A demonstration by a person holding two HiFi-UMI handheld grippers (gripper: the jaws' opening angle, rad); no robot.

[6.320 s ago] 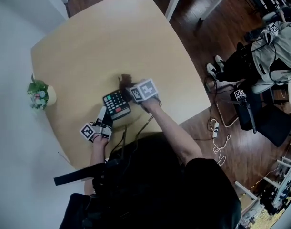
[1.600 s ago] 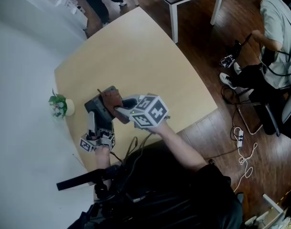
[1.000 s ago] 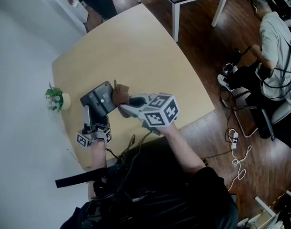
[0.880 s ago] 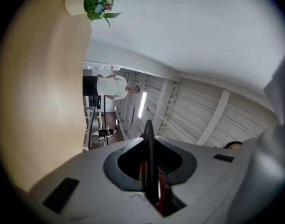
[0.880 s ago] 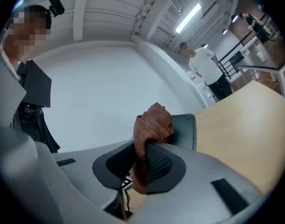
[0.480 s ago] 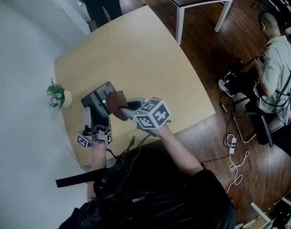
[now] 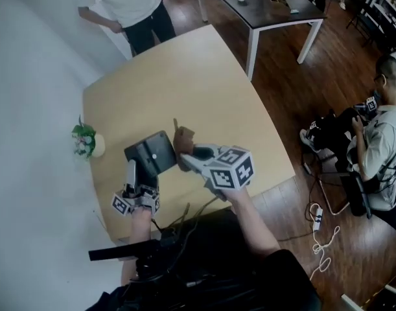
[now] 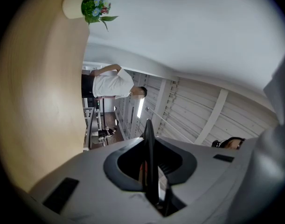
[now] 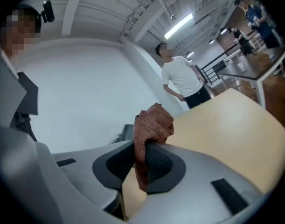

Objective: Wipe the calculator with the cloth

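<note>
In the head view my left gripper (image 7: 139, 173) holds the dark calculator (image 7: 152, 156) by its near edge, tilted up off the pale wooden table (image 7: 185, 76), with a plain dark side toward me. In the left gripper view the calculator (image 8: 149, 162) stands edge-on, clamped between the jaws of the left gripper (image 8: 149, 174). My right gripper (image 7: 186, 157) is shut on a bunched brown cloth (image 7: 183, 138), which sits at the calculator's right edge. The right gripper view shows the cloth (image 9: 151, 125) pinched in the right gripper (image 9: 142, 164), with the calculator (image 9: 126, 132) just behind it.
A small potted plant (image 7: 85, 141) stands at the table's left edge. One person (image 7: 129, 2) stands at the far end of the table. A dark table (image 7: 275, 5) with a cup is behind. Another person (image 7: 385, 148) sits at the right, cables (image 7: 317, 219) on the floor.
The calculator, flat on the table at first, is now held up in the air. Over the last half second the cloth slid right, from the calculator's face to its right edge.
</note>
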